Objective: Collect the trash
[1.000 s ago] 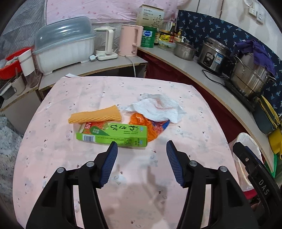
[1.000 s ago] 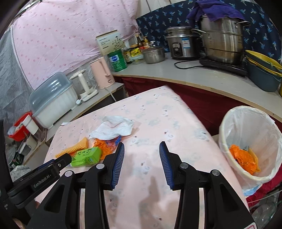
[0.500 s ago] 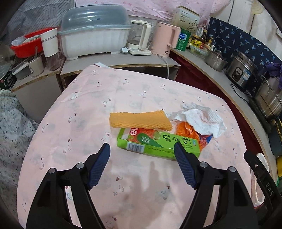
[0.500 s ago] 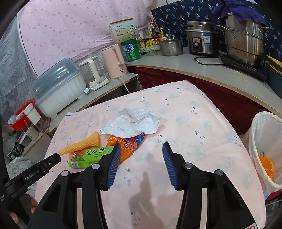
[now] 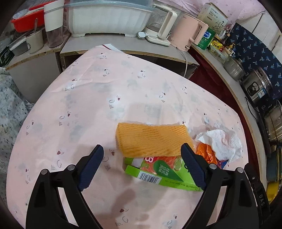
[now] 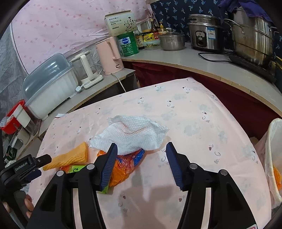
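A pile of trash lies on the pink tablecloth point(image 5: 109, 91). It holds an orange foam net sleeve point(image 5: 151, 139), a green carton point(image 5: 158, 172), an orange and blue wrapper point(image 6: 126, 163) and a crumpled white paper towel point(image 6: 130, 133). My left gripper point(image 5: 141, 167) is open, low over the sleeve and carton, holding nothing. My right gripper point(image 6: 141, 164) is open, just in front of the towel and wrapper, holding nothing. The white-lined trash bin point(image 6: 273, 158) stands at the table's right edge with orange trash inside.
A counter behind the table carries a dish-rack box point(image 5: 107, 15), a pink kettle point(image 6: 109, 54), a green tin point(image 6: 127, 44) and steel pots point(image 6: 250, 31). The left gripper's body point(image 6: 24, 169) shows at the right wrist view's left edge.
Both grippers have moved closer to the trash pile. The left gripper's jaws have opened wider and now sit over the sleeve and carton. The right gripper has swung left, away from the bin.
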Demonstrator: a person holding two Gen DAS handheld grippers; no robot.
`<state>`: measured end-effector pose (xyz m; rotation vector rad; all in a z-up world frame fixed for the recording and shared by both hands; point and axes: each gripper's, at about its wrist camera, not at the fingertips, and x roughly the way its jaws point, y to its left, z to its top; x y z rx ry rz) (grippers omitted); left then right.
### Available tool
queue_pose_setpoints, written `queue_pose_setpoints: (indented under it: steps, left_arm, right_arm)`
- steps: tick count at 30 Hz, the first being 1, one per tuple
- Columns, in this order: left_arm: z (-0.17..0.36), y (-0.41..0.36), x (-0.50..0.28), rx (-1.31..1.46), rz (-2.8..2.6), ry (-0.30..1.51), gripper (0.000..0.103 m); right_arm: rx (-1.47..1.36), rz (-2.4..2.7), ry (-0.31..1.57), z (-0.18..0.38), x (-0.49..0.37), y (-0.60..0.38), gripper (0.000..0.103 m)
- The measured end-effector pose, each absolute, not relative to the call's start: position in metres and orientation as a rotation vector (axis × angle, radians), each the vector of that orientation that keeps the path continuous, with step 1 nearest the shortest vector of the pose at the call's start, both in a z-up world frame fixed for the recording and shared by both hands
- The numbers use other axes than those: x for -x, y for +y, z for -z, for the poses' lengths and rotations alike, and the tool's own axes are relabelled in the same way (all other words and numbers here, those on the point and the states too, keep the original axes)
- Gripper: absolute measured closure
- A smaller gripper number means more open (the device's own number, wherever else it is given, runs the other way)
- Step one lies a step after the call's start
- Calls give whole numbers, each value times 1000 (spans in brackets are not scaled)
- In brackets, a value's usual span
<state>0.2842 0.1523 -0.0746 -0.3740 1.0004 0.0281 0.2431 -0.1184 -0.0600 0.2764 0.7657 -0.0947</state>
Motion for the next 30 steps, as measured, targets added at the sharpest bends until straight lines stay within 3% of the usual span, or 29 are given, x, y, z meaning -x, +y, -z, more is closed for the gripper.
queue_pose_setpoints:
  steps: [3, 6, 9, 11, 13, 15, 17, 19, 21, 30]
  left_arm:
    - [80, 149, -296, 379, -17, 1017, 24]
    - [84, 142, -305, 365, 0, 1029, 40]
    - [86, 135, -313, 344, 13, 1032, 60]
    - [86, 132, -317, 335, 20, 1031, 82]
    - [86, 129, -320, 333, 32, 1029, 97]
    - [84, 126, -322, 328, 41, 1020, 99]
    - [81, 122, -323, 308, 41, 1006, 101]
    - [76, 119, -322, 292, 40, 988, 102]
    - [71, 116, -320, 290, 46, 974, 103]
    - [40, 96, -300, 265, 84, 912, 103]
  right_arm:
    - [-267, 102, 772, 65, -259, -123, 45]
    - [-261, 108, 780, 71, -274, -127, 42]
    - [-263, 106, 792, 77, -288, -131, 41]
    - [-266, 105, 804, 83, -296, -133, 41]
    - [-271, 100, 813, 89, -302, -136, 41]
    - [-267, 91, 824, 94, -305, -135, 47]
    - [-261, 87, 835, 98, -307, -135, 60]
    - [-257, 86, 841, 100, -306, -135, 81]
    - [-269, 81, 838, 99, -302, -139, 89]
    - [-327, 98, 767, 72, -270, -160, 95]
